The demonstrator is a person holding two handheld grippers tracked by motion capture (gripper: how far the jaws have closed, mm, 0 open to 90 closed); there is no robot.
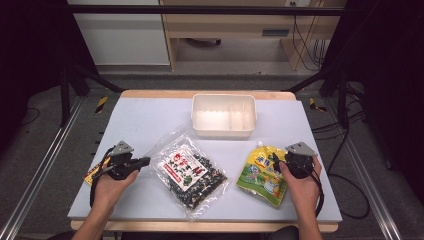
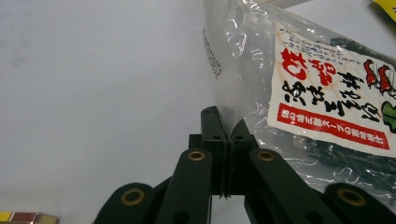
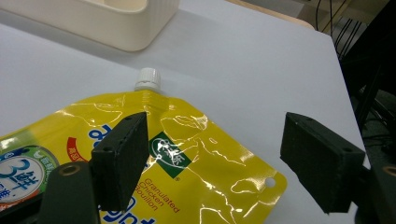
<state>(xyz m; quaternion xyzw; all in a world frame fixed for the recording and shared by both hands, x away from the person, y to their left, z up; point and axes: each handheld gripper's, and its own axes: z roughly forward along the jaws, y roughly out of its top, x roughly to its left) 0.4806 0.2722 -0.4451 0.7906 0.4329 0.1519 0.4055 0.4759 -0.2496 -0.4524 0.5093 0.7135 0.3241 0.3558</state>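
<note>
Two packets lie on the white worktop (image 1: 140, 120), both in front of the cream tray (image 1: 223, 114). The left gripper (image 2: 224, 123) is pressed together, pinching the clear seaweed bag's (image 1: 188, 173) edge. The right gripper (image 3: 215, 161) hangs spread over the yellow bouillon pouch (image 3: 187, 158).

The seaweed bag (image 2: 299, 93) is clear, crinkled plastic film with a glossy paper-like label. The yellow pouch (image 3: 196, 154) is shiny, smooth plastic with a white ribbed cap. The table (image 1: 145, 120) looks matt and smooth. The white container (image 1: 223, 131) is matt plastic.
</note>
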